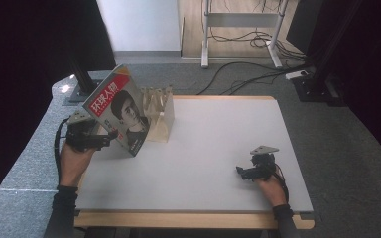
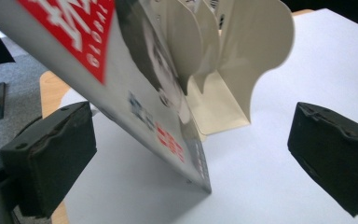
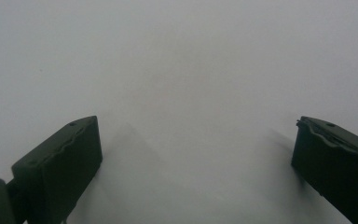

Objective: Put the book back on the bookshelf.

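A magazine (image 1: 119, 111) with a red title block and a portrait on its cover stands tilted, its lower corner on the white table (image 1: 218, 134) and its back leaning on a pale wooden slotted rack (image 1: 161, 119). My left gripper (image 1: 110, 139) is at the magazine's lower left edge. In the left gripper view the magazine (image 2: 135, 93) passes between the wide-apart jaws of the left gripper (image 2: 196, 149) without touching either pad, and the rack (image 2: 233, 70) rises behind it. My right gripper (image 1: 243, 172) rests open on the table at the near right, and in its own view the right gripper (image 3: 196, 158) has bare tabletop between its jaws.
The table's wooden front edge (image 1: 188, 220) runs along the bottom. Grey carpet (image 1: 337, 148) surrounds the table. A white metal frame (image 1: 240, 20) with loose cables (image 1: 243, 74) stands at the back, and black stand bases sit at the back left (image 1: 82, 89) and back right (image 1: 317, 87).
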Demonstrator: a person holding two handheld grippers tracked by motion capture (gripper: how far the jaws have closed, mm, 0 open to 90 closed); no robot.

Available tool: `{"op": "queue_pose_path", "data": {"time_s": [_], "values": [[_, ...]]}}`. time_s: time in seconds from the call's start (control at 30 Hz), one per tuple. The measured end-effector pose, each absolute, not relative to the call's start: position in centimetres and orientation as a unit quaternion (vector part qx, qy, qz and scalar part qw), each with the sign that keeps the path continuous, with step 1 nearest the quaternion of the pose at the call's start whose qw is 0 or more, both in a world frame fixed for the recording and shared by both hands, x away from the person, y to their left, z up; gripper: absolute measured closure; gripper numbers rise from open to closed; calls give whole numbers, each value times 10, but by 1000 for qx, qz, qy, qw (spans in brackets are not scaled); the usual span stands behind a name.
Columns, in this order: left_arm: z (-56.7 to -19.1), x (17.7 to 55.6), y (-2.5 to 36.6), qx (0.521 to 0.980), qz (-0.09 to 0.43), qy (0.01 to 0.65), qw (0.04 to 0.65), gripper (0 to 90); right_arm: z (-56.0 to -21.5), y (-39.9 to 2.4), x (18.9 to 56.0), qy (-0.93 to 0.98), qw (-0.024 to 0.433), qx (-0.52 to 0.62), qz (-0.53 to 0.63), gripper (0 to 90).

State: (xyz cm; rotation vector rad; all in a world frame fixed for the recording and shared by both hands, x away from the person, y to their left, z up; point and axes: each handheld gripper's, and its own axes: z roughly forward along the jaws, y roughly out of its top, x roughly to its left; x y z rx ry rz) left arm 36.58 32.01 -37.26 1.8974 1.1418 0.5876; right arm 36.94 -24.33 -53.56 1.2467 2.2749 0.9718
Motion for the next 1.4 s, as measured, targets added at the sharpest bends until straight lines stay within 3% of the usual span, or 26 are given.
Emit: {"op": "queue_pose_path", "data": {"time_s": [0.33, 0.6, 1.1, 1.4], "values": [[-374, 338, 299, 773, 221, 410, 430, 11, -536, -243, 369, 807, 185, 442, 345, 8], [-388, 337, 272, 789, 191, 383, 440, 6, -536, -243, 369, 807, 185, 442, 345, 8], [-438, 349, 211, 819, 144, 333, 445, 2, -536, -243, 369, 807, 185, 442, 345, 8], [-469, 353, 196, 824, 126, 323, 448, 0, -536, -243, 369, 807, 185, 442, 345, 8]]}}
